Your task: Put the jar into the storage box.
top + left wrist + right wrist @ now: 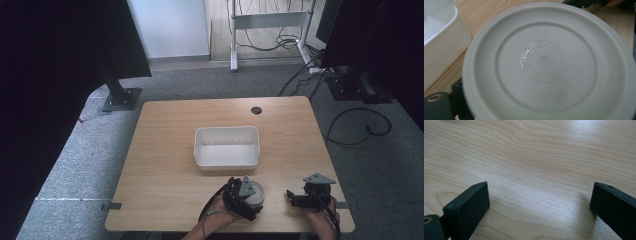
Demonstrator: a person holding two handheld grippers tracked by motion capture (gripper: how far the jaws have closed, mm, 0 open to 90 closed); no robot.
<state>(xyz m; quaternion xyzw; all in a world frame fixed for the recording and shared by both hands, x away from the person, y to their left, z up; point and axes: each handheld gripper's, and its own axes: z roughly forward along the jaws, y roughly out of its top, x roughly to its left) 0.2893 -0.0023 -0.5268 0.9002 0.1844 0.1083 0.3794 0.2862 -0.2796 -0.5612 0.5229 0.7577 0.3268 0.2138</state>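
Down at the bottom of the high view, the left gripper (243,198) sits on top of a round grey lid (257,194). I cannot tell if its jaws are wide or squeezed on the lid. Up close in the left gripper view, the lid (546,62) has a ring of tiny letters in its middle. To the lower right, the right gripper (300,199) has its jaws wide apart with bare table (536,157) between them. A white tub (227,147) sits in the middle of the frame, just above the lid
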